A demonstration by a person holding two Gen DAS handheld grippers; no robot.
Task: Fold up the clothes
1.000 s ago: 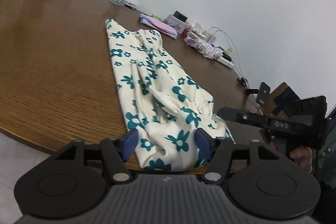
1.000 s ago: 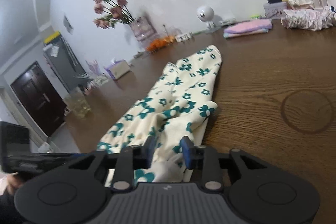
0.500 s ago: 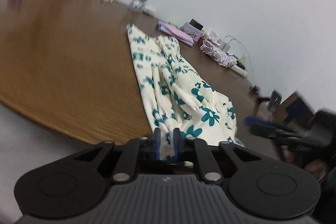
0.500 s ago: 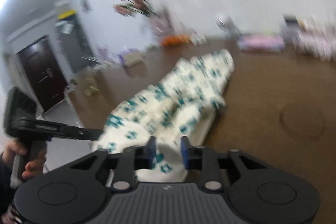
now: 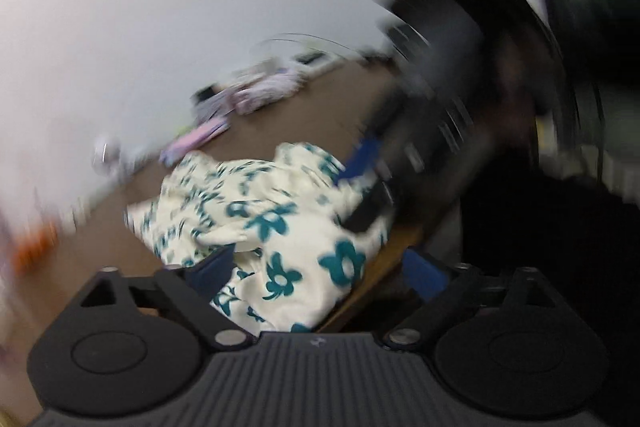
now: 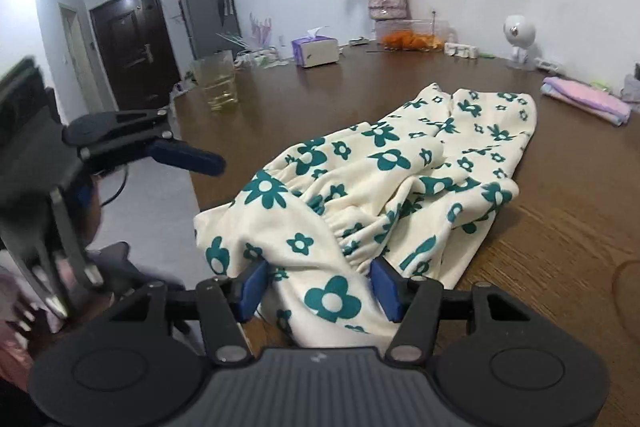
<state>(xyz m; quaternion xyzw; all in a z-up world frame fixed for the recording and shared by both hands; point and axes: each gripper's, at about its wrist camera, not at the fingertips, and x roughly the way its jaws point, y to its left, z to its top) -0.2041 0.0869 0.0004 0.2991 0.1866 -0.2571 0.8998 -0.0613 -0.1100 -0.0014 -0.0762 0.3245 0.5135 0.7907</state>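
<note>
Tongs stand spread on both sides: the right gripper (image 6: 319, 289) straddles the gathered waistband of the floral trousers (image 6: 384, 187), which lie rumpled along the table (image 6: 560, 227) edge; the left gripper (image 5: 316, 269), blurred, grasps nothing. For a clean fold, I judge each should pinch one waistband corner, taking both layers.

The right gripper (image 6: 320, 287) has its jaws spread wide, the blue fingers (image 6: 252, 289) parted and level, pointing forward and low. The left gripper (image 5: 316, 269) is also spread wide, tilted with its left finger lower; its view is heavily blurred. Seen from the right wrist, the left gripper (image 6: 188, 157) sits off to the left, raised, fingers pointing right.
</note>
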